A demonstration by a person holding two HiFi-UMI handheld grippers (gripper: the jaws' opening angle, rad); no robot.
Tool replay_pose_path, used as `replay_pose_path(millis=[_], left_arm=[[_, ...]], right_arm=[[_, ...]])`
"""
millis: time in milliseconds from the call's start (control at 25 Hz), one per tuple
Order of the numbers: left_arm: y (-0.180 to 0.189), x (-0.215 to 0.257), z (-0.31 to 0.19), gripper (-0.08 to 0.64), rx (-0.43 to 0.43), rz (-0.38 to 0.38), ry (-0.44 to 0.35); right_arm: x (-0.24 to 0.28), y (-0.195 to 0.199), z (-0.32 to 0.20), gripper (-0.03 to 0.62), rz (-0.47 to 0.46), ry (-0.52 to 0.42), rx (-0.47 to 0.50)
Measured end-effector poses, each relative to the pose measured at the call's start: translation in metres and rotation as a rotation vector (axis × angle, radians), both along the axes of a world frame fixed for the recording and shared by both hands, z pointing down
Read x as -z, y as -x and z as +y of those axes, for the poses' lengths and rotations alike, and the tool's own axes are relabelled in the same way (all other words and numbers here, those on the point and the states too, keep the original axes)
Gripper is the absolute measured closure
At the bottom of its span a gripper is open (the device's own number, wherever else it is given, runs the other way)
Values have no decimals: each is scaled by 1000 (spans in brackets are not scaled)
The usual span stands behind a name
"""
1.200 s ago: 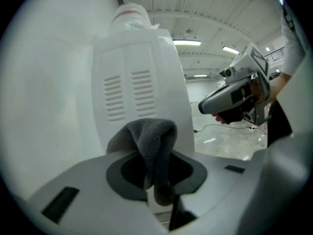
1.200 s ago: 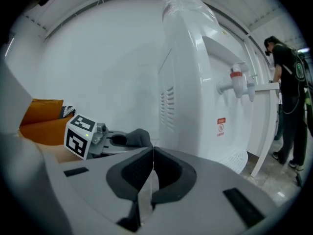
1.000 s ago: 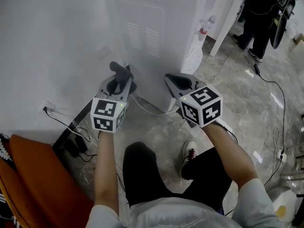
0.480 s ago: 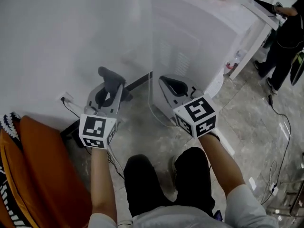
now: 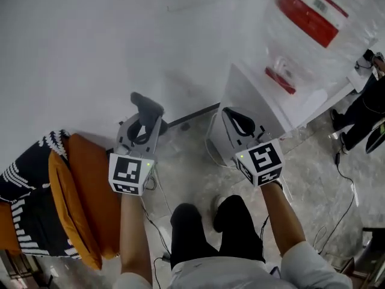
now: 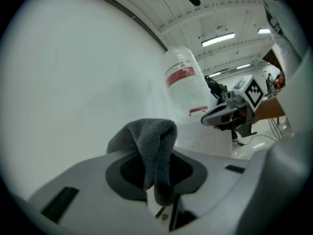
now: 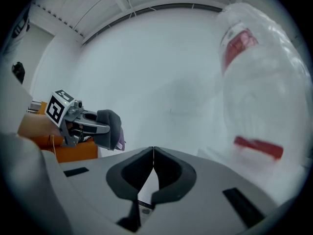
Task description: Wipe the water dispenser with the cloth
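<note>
Cloth (image 6: pixel 152 153), one grey piece, pinched in the left gripper (image 5: pixel 146 110) near the wall (image 5: pixel 90 53); right gripper (image 5: pixel 234 117) empty, jaws pressed together, just beside the one water dispenser (image 5: pixel 255 98) carrying one bottle (image 5: pixel 310 38).

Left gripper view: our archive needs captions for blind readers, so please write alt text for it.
The left tool is shut on a folded grey cloth, seen from just behind its jaws against a plain white wall. To the right stands the water dispenser's clear bottle with a red label, with the right tool beside it.
</note>
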State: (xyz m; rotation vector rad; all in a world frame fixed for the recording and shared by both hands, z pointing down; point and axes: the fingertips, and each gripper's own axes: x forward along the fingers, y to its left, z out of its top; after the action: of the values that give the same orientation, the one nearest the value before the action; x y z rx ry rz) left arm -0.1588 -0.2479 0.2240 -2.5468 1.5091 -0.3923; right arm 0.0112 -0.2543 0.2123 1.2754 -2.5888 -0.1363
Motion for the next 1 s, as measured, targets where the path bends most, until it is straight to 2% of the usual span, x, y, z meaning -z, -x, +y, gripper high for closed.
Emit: replay_pose_path(millis=[160,320,600,720,1000], left_arm=[[-1,86,6,472,-4,-9,-8],[5,161,15,472,2,21,-14],[0,283,46,472,-68,1,-81],[-6,313,70,472,-94,-3,-103],[-5,345,145,472,-107,12,-141]], right_arm=[[88,-4,-1,577,-10,10,-12],[168,-14,9,577,-7,16,-42],[282,-22,47,577,-24,-43,-99],[308,-30,71,577,-39,-57,-124],[346,-33,148,577,-14,-101,-143]])
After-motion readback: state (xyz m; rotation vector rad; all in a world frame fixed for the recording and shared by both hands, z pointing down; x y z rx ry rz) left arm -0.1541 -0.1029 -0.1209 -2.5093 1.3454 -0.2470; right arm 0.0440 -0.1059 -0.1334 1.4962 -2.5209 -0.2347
